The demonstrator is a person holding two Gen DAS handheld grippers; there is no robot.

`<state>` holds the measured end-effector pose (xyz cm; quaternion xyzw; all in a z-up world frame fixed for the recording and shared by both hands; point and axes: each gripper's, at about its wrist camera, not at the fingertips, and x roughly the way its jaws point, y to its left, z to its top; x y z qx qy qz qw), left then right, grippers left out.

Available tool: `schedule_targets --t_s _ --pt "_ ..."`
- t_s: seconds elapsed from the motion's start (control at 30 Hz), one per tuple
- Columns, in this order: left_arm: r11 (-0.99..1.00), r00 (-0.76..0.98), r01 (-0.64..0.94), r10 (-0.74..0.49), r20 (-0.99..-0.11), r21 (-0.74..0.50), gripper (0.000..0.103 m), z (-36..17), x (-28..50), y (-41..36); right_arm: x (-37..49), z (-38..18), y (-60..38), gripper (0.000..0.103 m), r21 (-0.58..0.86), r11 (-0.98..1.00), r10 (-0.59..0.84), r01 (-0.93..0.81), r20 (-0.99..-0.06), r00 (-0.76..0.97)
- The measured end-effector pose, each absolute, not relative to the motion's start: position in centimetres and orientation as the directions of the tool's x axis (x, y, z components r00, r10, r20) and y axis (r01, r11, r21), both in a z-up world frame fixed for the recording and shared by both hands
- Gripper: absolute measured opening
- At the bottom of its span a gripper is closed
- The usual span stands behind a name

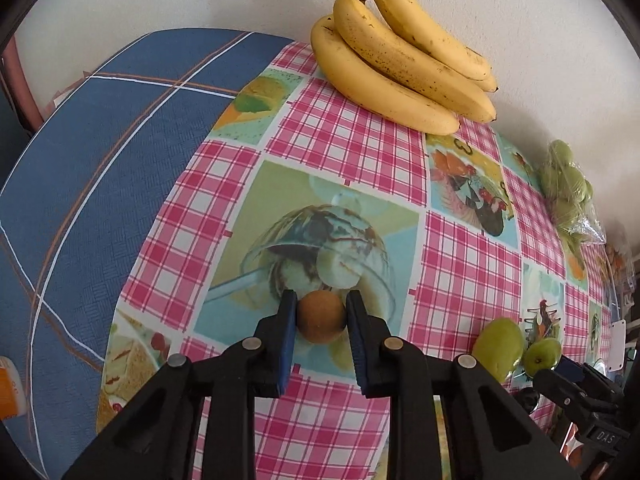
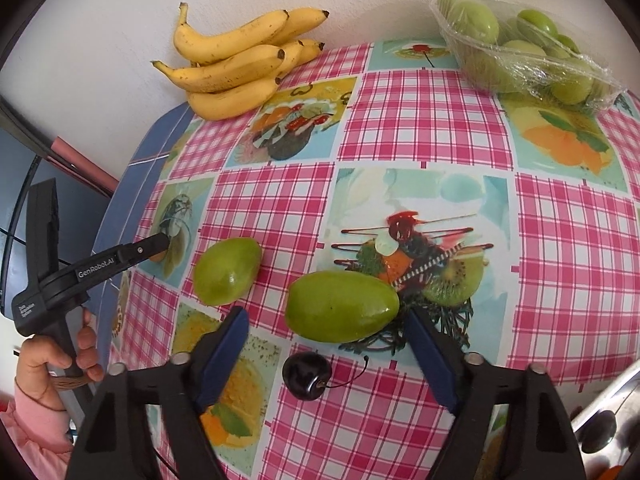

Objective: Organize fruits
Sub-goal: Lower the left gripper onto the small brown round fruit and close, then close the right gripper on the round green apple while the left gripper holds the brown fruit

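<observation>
Task judged early: fruit spread loose across the worktop, no sorted group visible apart from what sits at the far edge against the wall.

Largest first: banana bunch, lying at the far edge by the wall, untouched, well apart from both grippers.

Next: clear bag, the only container in sight, at the far right corner. Holds a heap of green fruit, count not readable through the film. Mouth of the bag not discernible, so open or tied cannot be told.

Next: two loose green fruits on the near worktop. Larger one lying on its side between the jaws of the right gripper; jaws spread wide, pads clear of the skin on both sides, nothing gripped. Second one just to its left, apart from it.

Smaller: brown round fruit, resting on the worktop near the left edge, clamped by the left gripper; jaws closed on it, both pads against its sides. Not yet lifted, as far as can be judged.

Smallest: dark cherry with stem, lying near the right gripper's base, untouched.

Remaining, by judgement: nearly everything; destination for the loose pieces not shown.
</observation>
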<state>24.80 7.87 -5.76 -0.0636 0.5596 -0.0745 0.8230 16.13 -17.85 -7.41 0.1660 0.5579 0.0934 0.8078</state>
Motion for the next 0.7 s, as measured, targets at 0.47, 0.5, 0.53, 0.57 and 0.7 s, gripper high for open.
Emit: schedule_targets --t_s 0.47,0.5,0.53,0.57,0.7 --pt "0.978 0.342 -0.045 -0.177 -0.923 -0.204 0.026 -5.1 22.9 8.4 16.0 -7.3 -17.9 0.055 0.360 0.932 0.323 0.038 -0.875 0.360" --pt "0.976 0.339 -0.053 -0.180 -0.923 -0.209 0.026 -5.1 22.5 8.4 15.9 -7.3 -18.0 0.055 0.364 0.931 0.326 0.041 -0.875 0.359" --pt "0.975 0.338 -0.058 -0.182 -0.924 -0.213 0.026 -5.0 22.2 8.3 15.8 -7.4 -17.9 0.055 0.366 0.930 0.328 0.042 -0.874 0.358" --pt "0.975 0.339 -0.060 -0.182 -0.923 -0.214 0.026 -4.9 21.9 8.2 15.5 -7.3 -17.9 0.055 0.370 0.928 0.333 0.041 -0.873 0.356" --pt "0.967 0.345 -0.082 -0.201 -0.917 -0.243 0.026 -4.4 20.1 7.8 14.5 -7.0 -18.3 0.054 0.396 0.917 0.351 0.053 -0.862 0.366"
